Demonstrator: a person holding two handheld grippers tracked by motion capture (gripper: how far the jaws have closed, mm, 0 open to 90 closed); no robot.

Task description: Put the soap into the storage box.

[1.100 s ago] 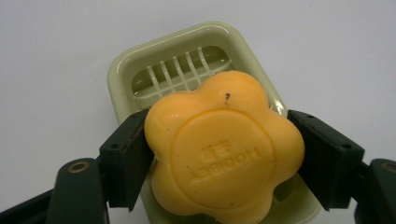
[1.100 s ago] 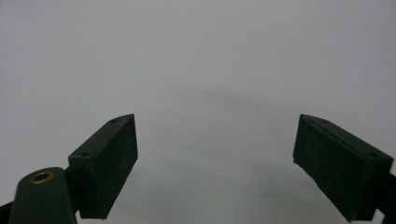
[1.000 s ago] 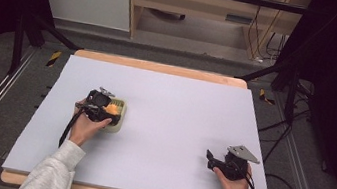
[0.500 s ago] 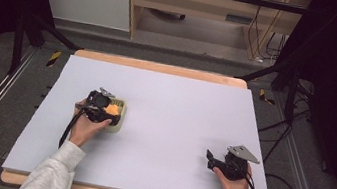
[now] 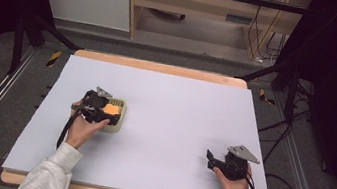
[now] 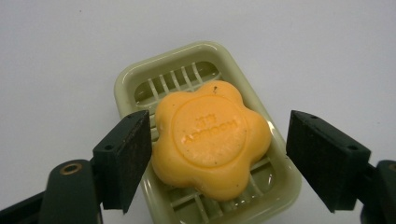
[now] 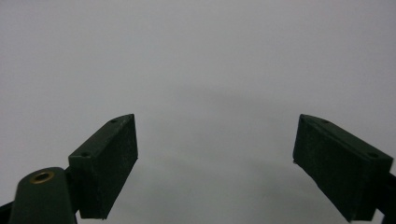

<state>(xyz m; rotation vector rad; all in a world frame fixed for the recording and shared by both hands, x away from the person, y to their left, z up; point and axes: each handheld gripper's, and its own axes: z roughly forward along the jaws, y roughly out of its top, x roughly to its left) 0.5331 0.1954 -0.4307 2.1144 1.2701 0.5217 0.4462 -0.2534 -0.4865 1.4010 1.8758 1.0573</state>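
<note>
The desk point(image 5: 180, 106) carries a pale lavender mat over a wooden top, set on a grey floor with dark frame legs at either side; a light wooden cabinet point(image 5: 195, 2) stands beyond it. A pale green soap dish point(image 6: 140, 84) lies on the left half of the mat; an orange flower-shaped soap point(image 6: 212, 137) rests on its slatted bottom, roughly centred. The left gripper point(image 6: 219, 154) sits over the dish with its jaws apart, one on each side of the soap; the left jaw stands just beside the soap's edge, the right jaw clear of it with a gap; nothing lies between jaws and soap. The right gripper point(image 5: 217, 162) rests on the mat near the front right corner, well apart from the dish; its jaws are spread wide over bare mat.
</note>
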